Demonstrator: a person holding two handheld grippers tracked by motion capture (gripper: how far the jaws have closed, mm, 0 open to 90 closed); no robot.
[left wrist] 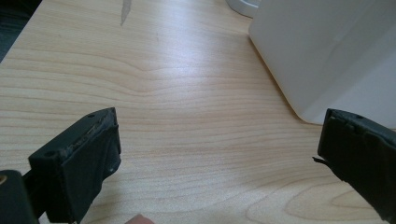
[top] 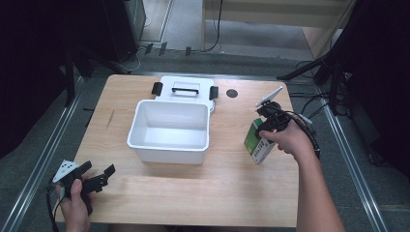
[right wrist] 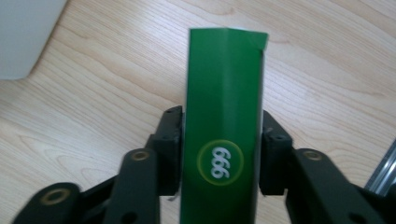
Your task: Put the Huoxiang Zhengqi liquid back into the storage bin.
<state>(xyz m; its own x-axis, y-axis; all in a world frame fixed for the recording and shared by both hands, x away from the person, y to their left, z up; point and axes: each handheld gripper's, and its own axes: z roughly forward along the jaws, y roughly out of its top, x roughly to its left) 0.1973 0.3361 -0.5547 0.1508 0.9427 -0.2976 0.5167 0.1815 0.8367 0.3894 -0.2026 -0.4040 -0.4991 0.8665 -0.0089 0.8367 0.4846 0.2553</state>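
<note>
- The right gripper point(top: 267, 126) sits at about 3 o'clock on the wooden table point(top: 232, 188) and is clamped on a green and white carton point(top: 255, 143), its pads pressing on the carton's two narrow sides.
- In the right gripper view the green carton point(right wrist: 223, 140) stands between the two black jaws; a yellow-ringed round mark with white digits shows on its green face.
- In the high view the carton is upright, slightly tilted, with its bottom edge at the table surface; I cannot tell whether it rests on the wood or is just lifted.
- The carton is to the 3 o'clock side of the white plastic bin point(top: 169, 131), apart from it.
- The bin stands open near the table's centre; its white lid point(top: 186, 89), with a black handle and two black latches, lies at the bin's 12 o'clock side, touching or just behind its rim.
- The left gripper point(top: 96, 179) is at about 8 o'clock on the table, held in the person's left hand point(top: 72, 203); its jaws stand wide apart with only bare wood between them.
- In the left gripper view the bin's white wall point(left wrist: 327, 56) rises at about 2 o'clock, near the farther jaw.
- A small dark round disc point(top: 232, 93) is set in the table at about 1 o'clock, near the lid.
</note>
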